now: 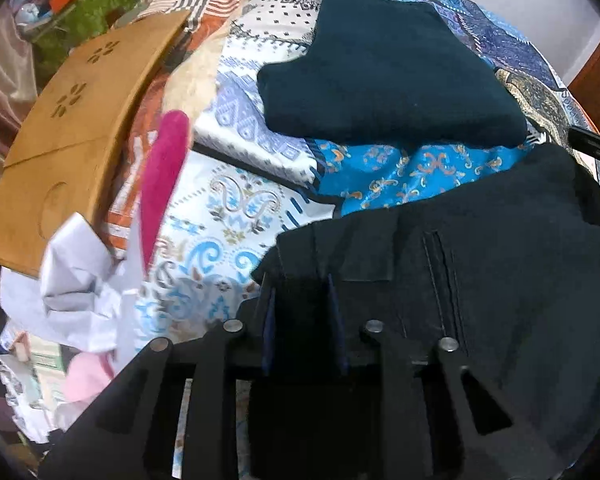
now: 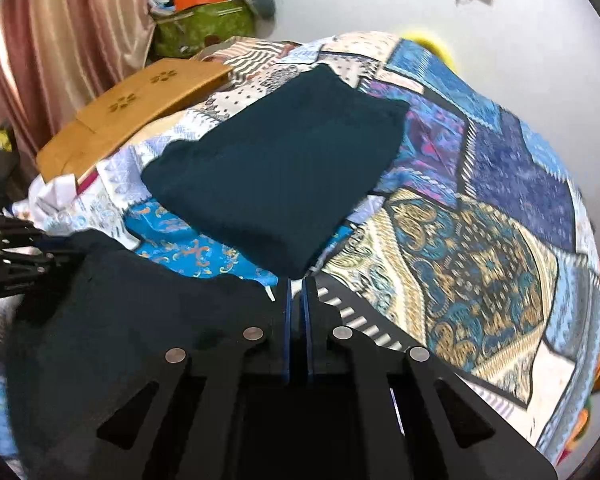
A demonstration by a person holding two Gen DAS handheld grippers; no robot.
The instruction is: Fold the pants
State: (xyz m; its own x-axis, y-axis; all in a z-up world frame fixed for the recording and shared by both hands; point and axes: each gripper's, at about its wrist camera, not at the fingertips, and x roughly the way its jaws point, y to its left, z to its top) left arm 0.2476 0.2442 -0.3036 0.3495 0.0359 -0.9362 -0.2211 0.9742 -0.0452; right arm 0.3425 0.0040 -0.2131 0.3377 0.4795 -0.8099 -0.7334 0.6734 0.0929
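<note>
Progress looks partial. In the left wrist view the dark navy pants [image 1: 480, 272] lie near the camera on the patchwork bedspread [image 1: 228, 208], a stitched pocket slit and a waistband flap facing up; the left gripper [image 1: 302, 292] has its jaws spread somewhat with the waistband edge lying between them, though whether the pads actually press the cloth I cannot tell. Beyond it rests a dark teal folded garment [image 1: 384, 76], seemingly finished and separate. The pants here appear bunched, so I judge that a fold or two remains. To the left sit a tan wooden lap tray with flower cut-outs [image 1: 64, 128], a magenta cloth strip [image 1: 162, 176] and crumpled white fabric [image 1: 84, 280]. In the right wrist view the right gripper [image 2: 298, 292] has its jaws pressed nearly together at the pants' far edge [image 2: 148, 320], perhaps pinching cloth, though the pinch itself is hidden. The teal garment [image 2: 276, 184] lies just beyond, the left gripper [image 2: 16, 256] shows at the left margin, and the room offers a pink curtain [image 2: 52, 28], a green cluttered box [image 2: 204, 24] and a white wall [image 2: 500, 40].
</note>
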